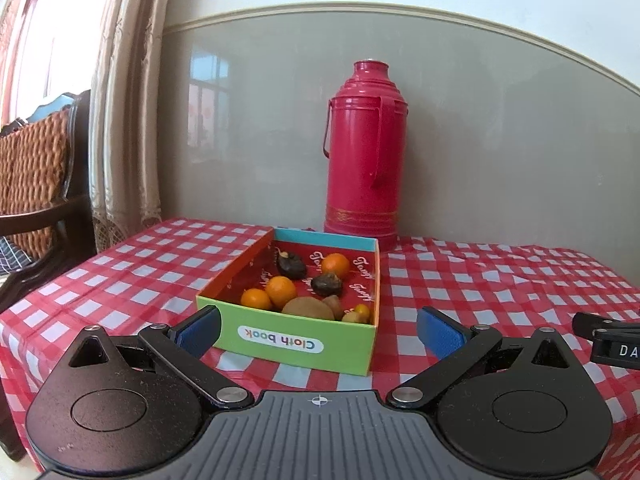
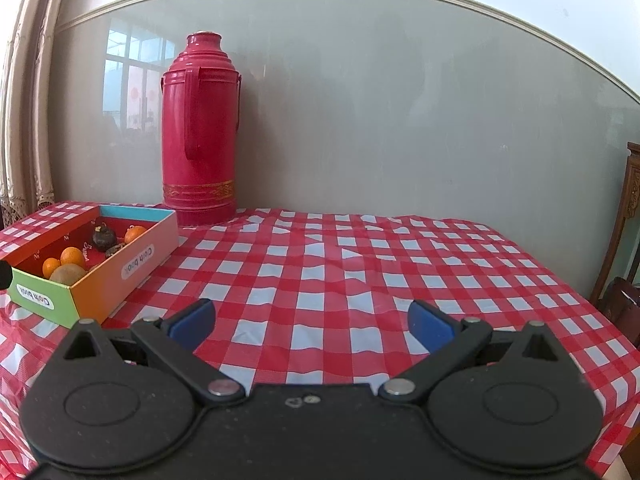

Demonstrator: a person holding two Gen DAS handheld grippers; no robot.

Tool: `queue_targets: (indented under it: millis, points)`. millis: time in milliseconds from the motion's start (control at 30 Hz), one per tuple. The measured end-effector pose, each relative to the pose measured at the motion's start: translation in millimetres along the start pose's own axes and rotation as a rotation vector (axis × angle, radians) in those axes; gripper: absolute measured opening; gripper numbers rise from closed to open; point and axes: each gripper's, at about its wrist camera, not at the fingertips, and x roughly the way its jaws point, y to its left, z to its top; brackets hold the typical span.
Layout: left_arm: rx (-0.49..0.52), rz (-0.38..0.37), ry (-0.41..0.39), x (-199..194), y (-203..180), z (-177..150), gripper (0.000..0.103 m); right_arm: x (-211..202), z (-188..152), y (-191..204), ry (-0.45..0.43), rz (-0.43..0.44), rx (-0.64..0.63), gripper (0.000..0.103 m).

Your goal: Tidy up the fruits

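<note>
A colourful cardboard box (image 1: 294,346) marked "Cloth book" sits on the checked tablecloth, and it also shows at the left of the right wrist view as the box (image 2: 102,288). Inside lie several fruits: small oranges (image 1: 281,290), a brown kiwi (image 1: 308,306), dark round fruits (image 1: 327,284) and smaller pieces (image 1: 357,314). My left gripper (image 1: 318,330) stands open just in front of the box's green front wall, nothing between its blue pads. My right gripper (image 2: 310,322) is open over bare cloth, to the right of the box.
A tall red thermos flask (image 1: 364,152) stands behind the box against the grey wall. A wooden chair with a woven cushion (image 1: 34,168) is at the left by the curtain. Another wooden chair (image 2: 624,276) stands at the table's right edge.
</note>
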Motion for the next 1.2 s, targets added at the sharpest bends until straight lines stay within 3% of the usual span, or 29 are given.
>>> queue_targets:
  millis: [1200]
  points:
    - [0.005, -0.006, 0.008, -0.4, -0.7, 0.7, 0.103, 0.8, 0.2, -1.8, -0.001, -0.001, 0.006, 0.097]
